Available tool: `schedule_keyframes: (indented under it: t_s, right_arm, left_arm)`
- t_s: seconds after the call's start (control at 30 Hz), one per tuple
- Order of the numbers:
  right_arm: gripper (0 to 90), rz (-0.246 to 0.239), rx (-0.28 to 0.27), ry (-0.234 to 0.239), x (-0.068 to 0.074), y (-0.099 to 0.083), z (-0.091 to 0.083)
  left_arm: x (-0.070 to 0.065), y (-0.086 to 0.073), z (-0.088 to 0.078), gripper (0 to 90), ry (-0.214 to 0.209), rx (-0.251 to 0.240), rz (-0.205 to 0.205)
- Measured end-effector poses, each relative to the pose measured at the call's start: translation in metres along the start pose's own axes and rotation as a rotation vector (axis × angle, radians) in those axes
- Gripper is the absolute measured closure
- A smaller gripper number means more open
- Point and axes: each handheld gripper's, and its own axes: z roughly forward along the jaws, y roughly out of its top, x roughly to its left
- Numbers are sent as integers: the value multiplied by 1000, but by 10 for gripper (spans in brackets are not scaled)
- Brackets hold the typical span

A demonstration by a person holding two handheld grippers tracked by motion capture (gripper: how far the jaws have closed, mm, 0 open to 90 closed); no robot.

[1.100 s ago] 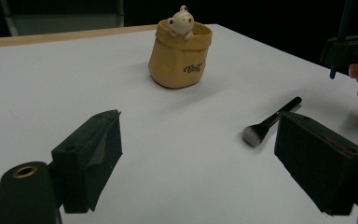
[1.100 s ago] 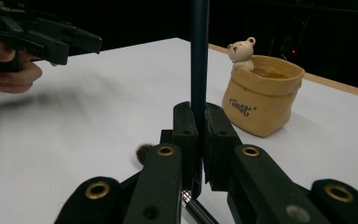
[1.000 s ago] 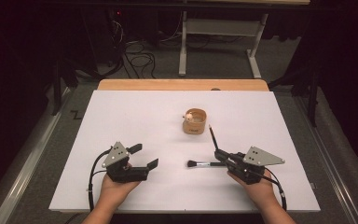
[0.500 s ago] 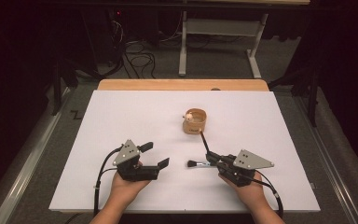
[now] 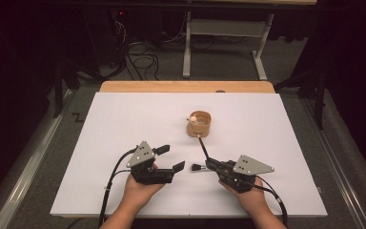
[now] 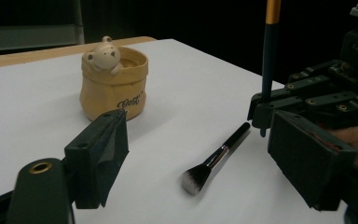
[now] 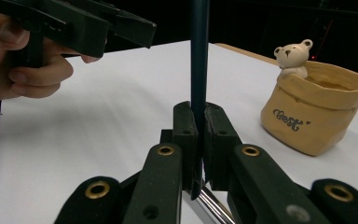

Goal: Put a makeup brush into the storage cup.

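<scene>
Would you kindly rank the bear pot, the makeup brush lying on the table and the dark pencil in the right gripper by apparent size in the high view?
1. Bear pot, clearly the bulkiest.
2. and 3. Dark pencil and makeup brush: both slim; the pencil shows longer, but the right gripper covers part of each, so their order is unsure.

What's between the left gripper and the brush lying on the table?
Nothing visible. The left gripper, jaws open and just closing a little, faces the brush across bare table. The right gripper, clamping a pencil, sits at the brush's handle end.

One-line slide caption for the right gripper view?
Right gripper clamps a dark pen upright beside the bear pot.
</scene>
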Motion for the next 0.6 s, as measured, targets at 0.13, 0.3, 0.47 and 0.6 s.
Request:
schedule_keyframes:
  t_s: [0.13, 0.3, 0.47, 0.6]
  right_arm:
    - [864, -2, 7, 10, 2, -1, 3]
    - [864, -6, 16, 20, 5, -3, 5]
    - [864, -11, 26, 26, 8, -5, 7]
    - [864, -15, 39, 33, 11, -7, 10]
  left_arm:
    - [-3, 4, 4, 202, -5, -1, -1]
    - [-7, 10, 8, 212, -22, 0, 4]
    - [-11, 14, 11, 224, -37, -1, 8]
    - [-14, 16, 14, 229, -48, 5, 9]
